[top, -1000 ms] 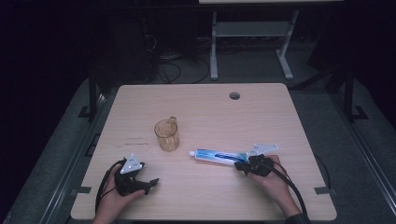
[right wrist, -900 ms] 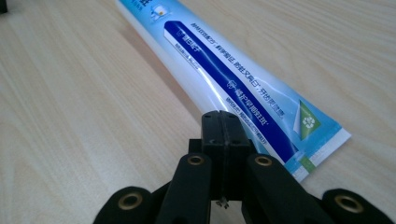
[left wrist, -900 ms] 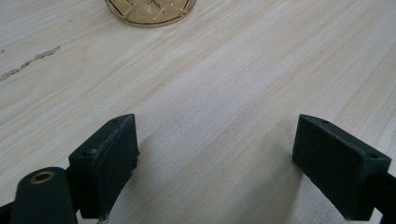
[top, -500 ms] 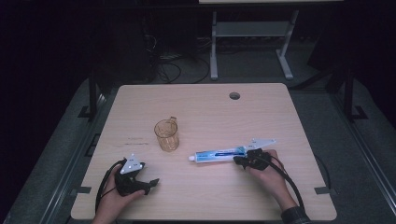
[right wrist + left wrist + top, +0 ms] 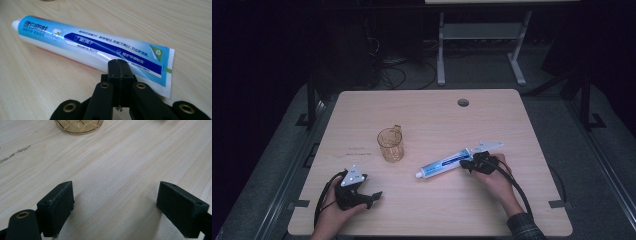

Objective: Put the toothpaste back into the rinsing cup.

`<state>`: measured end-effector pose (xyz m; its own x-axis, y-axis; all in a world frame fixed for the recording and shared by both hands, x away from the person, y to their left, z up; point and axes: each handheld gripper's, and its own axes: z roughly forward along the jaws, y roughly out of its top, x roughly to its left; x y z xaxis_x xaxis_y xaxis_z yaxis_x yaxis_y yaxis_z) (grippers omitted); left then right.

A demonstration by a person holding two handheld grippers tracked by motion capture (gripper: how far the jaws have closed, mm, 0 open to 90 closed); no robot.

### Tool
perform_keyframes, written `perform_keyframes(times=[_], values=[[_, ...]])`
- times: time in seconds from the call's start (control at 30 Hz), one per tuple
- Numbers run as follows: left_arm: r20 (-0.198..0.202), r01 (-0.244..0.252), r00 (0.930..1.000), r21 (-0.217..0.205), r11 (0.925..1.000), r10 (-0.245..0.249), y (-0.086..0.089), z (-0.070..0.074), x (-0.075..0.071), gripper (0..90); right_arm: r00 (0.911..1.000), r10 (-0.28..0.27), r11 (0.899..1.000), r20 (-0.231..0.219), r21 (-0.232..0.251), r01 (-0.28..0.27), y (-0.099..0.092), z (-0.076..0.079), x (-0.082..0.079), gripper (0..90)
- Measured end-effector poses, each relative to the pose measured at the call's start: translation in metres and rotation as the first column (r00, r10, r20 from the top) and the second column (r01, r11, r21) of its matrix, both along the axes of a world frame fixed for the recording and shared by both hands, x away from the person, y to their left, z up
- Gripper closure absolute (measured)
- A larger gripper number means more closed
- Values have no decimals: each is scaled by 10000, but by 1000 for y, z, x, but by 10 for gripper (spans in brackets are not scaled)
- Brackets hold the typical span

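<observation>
A blue-and-white toothpaste tube (image 5: 444,163) lies slantwise on the wooden table (image 5: 437,115), its white cap toward the near left. My right gripper (image 5: 469,164) is shut, its jaws pressed together with nothing between them. In the right gripper view its tips (image 5: 120,65) sit against the flat crimped end of the tube (image 5: 95,47). My left gripper (image 5: 374,196) rests near the front left of the table, held by a hand. Its jaws stand open (image 5: 116,210) over bare wood. An amber glass cup (image 5: 391,145) with a handle stands upright left of the middle.
The cup's base (image 5: 78,125) shows at the top of the left gripper view, well beyond the jaws. A round cable hole (image 5: 463,102) sits near the table's far edge. Dark floor, cables and a metal stand lie behind the table.
The right gripper has moved away from the person with its jaws shut. The tube has swung from lying level across the picture to a slant, crimped end farther off. The left gripper stayed put.
</observation>
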<state>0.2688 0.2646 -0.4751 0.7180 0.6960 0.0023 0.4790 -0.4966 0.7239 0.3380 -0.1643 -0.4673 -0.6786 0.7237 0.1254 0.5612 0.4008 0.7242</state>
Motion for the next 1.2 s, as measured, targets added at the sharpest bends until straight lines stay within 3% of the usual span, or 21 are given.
perform_keyframes(times=[1.0, 1.2], values=[[1, 38, 10000, 7, 10000, -38, 0, 0, 0, 135, 9986, -458, 9988, 256, 183, 453, 27, -2, 49, 899], [2, 39, 10000, 7, 10000, -39, 0, 0, 0, 135, 9986, -508, 9985, 171, 224, 504, 26, -4, 51, 899]])
